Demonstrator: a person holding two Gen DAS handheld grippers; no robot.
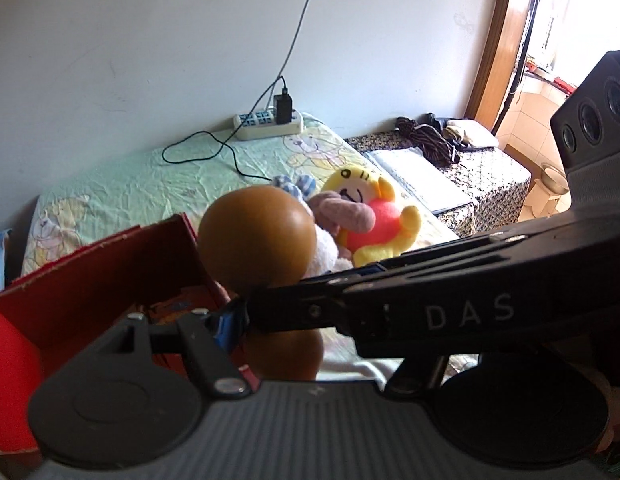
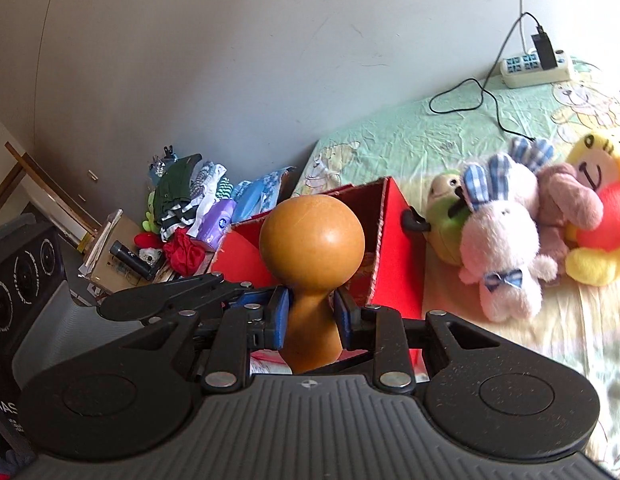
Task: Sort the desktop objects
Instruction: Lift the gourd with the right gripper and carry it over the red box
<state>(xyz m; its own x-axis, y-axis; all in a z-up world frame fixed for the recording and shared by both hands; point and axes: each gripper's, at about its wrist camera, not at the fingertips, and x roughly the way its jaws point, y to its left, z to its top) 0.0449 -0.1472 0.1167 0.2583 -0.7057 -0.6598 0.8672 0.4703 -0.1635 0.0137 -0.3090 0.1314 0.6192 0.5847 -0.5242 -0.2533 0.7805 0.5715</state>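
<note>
**A:** The jaws of the right gripper (image 2: 310, 316) are pinching the narrow neck of a brown gourd (image 2: 311, 236), one blue pad on each side, low in the centre of the right wrist view. The round bulb stands upright above the pads.

**B:** And the left gripper (image 2: 238, 294)?

**A:** It comes in from the lower left of that view, with its tips right beside the right gripper's left pad. I cannot tell whether its jaws are spread or pressed together, because in its own view the right gripper crosses in front of them.

**B:** Where should the gourd go?

**A:** Probably into the open red box (image 2: 389, 240) just behind it in mid-frame. The surface is smooth and the top is heavy, so I would keep the neck squeezed evenly and the bulb upright. I would clear the near wall, lower it inside, and only then let go.

**B:** What lies beyond?

**A:** To the right of the box is a cluster of plush toys, including a pink rabbit (image 2: 501, 240) (best left undisturbed). Farther off, at the upper right, a power strip (image 2: 537, 68) lies on the green sheet (image 2: 409, 136).
</note>
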